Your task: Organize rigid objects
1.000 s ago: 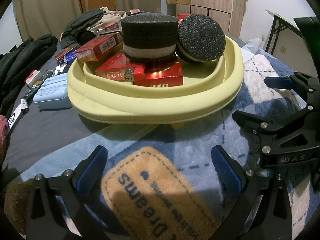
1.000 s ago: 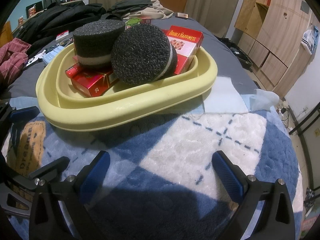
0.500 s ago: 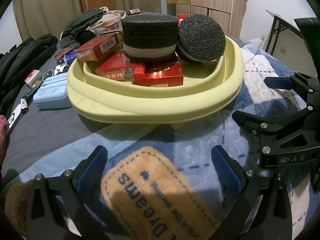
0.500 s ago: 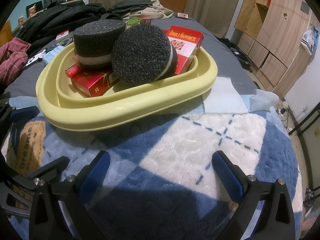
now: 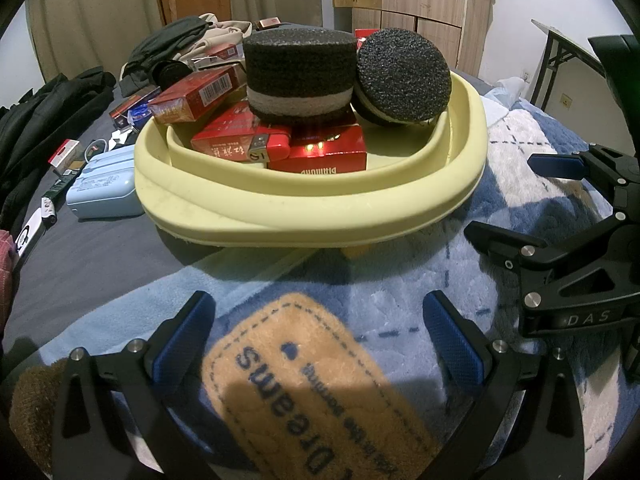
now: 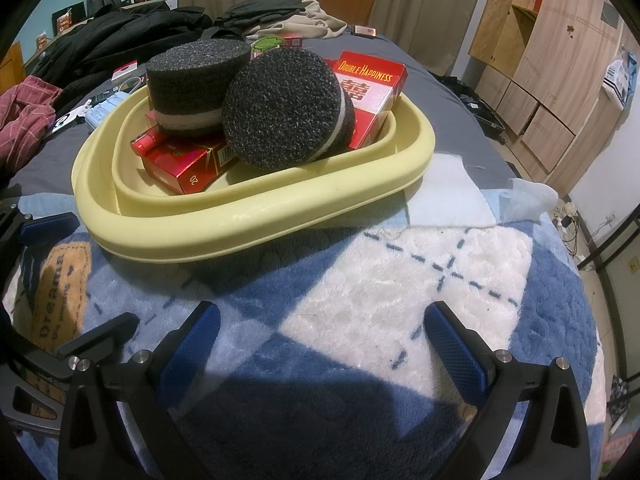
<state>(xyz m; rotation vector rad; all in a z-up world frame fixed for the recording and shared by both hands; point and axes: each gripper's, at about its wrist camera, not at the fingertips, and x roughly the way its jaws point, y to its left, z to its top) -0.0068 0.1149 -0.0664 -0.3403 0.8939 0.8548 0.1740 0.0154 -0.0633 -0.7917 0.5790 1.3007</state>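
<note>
Yellow basin [image 6: 280, 216] on blanket [image 6: 400, 288] holds foam discs [image 6: 280, 112] and red packs, one [image 6: 372, 92] reading "DOUBLE HAPPINESS", another [image 5: 320, 156] perhaps "DIAMOND". Left gripper [image 5: 316, 336] and right gripper [image 6: 320, 340] spread, empty.

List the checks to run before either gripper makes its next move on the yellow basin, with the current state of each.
1. Left gripper open, nothing held: ok.
2. Right gripper open, nothing held: ok.
3. Yellow basin sits flat on the blanket: ok.
4. Upright foam disc stable on the red boxes: ok.
5. Tilted foam disc secure against rolling: cannot tell.
6. Loose items beside the basin gathered: not ok.
</note>
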